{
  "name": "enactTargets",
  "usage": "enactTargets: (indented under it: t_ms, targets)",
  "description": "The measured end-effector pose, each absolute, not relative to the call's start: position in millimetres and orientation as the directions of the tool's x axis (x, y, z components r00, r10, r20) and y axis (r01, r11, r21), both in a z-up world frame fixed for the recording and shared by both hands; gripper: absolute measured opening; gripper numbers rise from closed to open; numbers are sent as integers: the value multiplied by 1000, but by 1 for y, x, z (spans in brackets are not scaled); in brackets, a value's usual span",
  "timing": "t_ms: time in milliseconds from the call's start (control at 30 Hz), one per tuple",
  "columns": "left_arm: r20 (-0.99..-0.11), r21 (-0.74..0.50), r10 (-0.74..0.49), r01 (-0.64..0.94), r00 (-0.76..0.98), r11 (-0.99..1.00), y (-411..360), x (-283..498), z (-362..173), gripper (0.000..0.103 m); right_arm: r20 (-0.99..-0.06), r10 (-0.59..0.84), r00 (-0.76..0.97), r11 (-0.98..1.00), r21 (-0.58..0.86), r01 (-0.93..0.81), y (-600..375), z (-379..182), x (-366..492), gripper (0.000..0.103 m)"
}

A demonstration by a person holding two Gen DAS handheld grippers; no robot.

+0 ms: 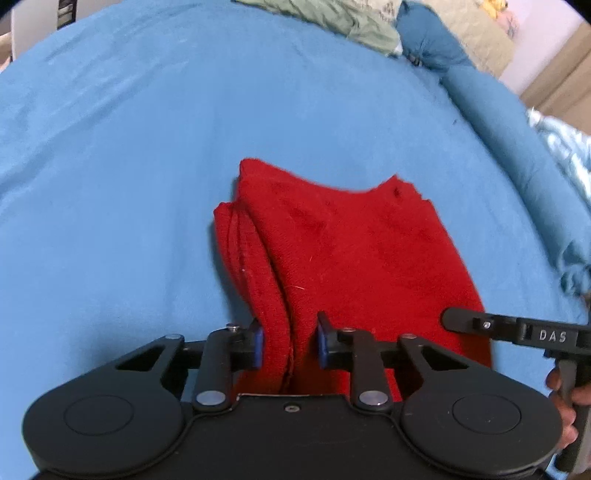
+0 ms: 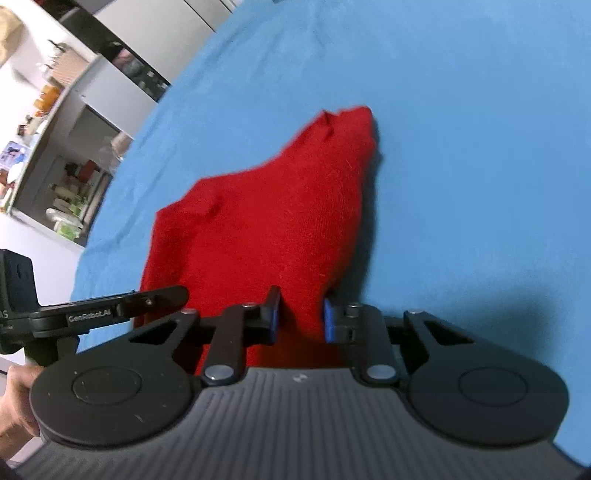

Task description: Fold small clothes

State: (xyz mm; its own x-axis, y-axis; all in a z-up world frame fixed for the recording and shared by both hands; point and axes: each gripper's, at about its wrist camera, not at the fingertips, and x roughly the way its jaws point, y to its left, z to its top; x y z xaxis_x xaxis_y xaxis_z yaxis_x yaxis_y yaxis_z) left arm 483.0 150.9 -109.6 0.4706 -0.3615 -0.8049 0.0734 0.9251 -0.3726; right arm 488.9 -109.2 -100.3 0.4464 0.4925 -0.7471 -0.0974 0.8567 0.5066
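Left gripper [image 1: 290, 341] and right gripper [image 2: 301, 317] pinch red garment [image 1: 343, 251].

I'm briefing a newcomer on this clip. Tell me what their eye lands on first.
The bright red garment lies partly folded in the middle of the blue bedcover. Both tongs bite its near edge: the left tongs at a thick folded seam, the right tongs at the other corner. Rumpled green and teal bedding is heaped at the far end.
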Motion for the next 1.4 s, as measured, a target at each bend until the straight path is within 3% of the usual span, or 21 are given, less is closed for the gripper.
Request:
enactTargets:
  t_ms: [200, 367, 467, 567, 700, 767, 833, 900, 933, 1167, 1267, 1400]
  targets:
    - [-762, -389, -398, 130, 511, 912, 114, 436, -56, 26, -668, 529, 524, 822, 556, -122, -142, -46, 446, 35]
    - [-775, -386, -422, 176, 471, 906, 57, 385, -45, 27, -710, 472, 523, 853, 517, -69, -192, -18, 381, 36]
    - [-790, -376, -412, 174, 453, 910, 23, 356, -62, 26, -775, 396, 493, 898, 439, -32, -214, -26, 343, 36]
    - [-802, -327, -376, 185, 464, 927, -3, 334, -83, 17, -832, 331, 446, 933, 359, -23, -226, -54, 319, 36]
    - [-824, -223, -282, 177, 492, 959, -12, 327, -99, 17, -834, 312, 454, 937, 348, -5, -245, -92, 301, 39]
    - [-827, -200, -259, 169, 498, 965, -14, 332, -97, 22, -824, 330, 461, 924, 381, 20, -252, -97, 301, 44]
    - [-824, -172, -234, 166, 516, 971, -11, 330, -89, 47, -826, 313, 470, 929, 369, 32, -256, -93, 298, 54]
    - [-817, -130, -202, 168, 540, 977, -13, 328, -80, 68, -825, 284, 489, 942, 335, 19, -250, -77, 299, 80]
    - [-815, -116, -194, 174, 547, 978, -13, 323, -78, 71, -821, 265, 506, 950, 313, 9, -249, -69, 295, 83]
    - [-822, 3, -113, 203, 558, 979, -20, 313, -112, 71, -813, 195, 549, 973, 230, -5, -250, -79, 290, 85]
    - [-789, 25, -116, 220, 603, 975, -19, 306, -130, 74, -807, 175, 563, 978, 207, -9, -250, -105, 285, 85]
    - [-736, 63, -114, 235, 667, 970, -19, 298, -141, 76, -766, 157, 624, 983, 183, -23, -255, -125, 272, 93]
